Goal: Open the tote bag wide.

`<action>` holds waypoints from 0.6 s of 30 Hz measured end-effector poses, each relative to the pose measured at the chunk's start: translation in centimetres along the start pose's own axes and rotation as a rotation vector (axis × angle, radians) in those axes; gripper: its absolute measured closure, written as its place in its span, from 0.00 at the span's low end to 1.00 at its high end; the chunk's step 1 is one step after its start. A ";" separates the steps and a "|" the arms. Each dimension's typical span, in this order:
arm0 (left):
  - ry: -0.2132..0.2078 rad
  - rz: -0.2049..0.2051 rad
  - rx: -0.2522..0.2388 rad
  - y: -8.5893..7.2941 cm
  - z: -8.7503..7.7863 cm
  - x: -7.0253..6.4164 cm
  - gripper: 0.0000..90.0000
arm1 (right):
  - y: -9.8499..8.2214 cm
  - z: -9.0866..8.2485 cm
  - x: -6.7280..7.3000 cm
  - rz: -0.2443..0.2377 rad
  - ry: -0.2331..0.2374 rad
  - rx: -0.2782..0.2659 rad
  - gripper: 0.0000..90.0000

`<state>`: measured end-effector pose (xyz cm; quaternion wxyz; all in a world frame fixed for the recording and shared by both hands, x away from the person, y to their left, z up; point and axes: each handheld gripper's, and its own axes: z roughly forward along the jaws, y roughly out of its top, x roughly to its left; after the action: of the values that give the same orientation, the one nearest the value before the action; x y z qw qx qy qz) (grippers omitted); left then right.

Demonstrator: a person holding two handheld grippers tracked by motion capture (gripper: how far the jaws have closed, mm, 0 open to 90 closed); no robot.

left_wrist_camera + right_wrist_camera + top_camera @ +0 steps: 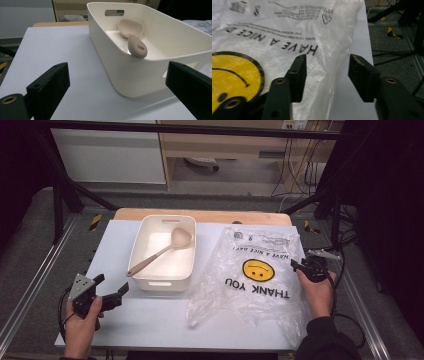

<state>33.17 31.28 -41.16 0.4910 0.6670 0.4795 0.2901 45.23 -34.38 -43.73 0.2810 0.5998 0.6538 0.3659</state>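
Observation:
A white plastic bin [186, 269] stands mid-table; its near wall [140, 77] fills the left gripper view. A beige spoon [165, 249] lies in it, bowl at the back, handle end [137, 47] resting over the front-left rim. A clear plastic bag [255, 270] printed with a yellow smiley lies flat to the bin's right. My left gripper [112, 284] is open at the front left, just short of the bin, jaws wide [117, 72]. My right gripper [298, 266] is open at the bag's right edge [274, 37], one jaw over the bag and one over the bare table [328, 65].
A white sheet [150, 320] covers the table, with a wooden edge [210, 215] at the back. Black frame legs and cables stand off both sides. Bare surface lies in front of the bin and bag.

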 end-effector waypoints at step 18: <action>0.007 0.006 0.003 0.0 -0.2 0.0 0.06 | -0.9 -6.6 10.9 -0.208 0.232 0.047 0.10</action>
<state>32.99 31.31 -41.07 0.4874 0.6683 0.4795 0.2931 38.03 -24.51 -39.90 0.2259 0.4890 0.7486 0.3865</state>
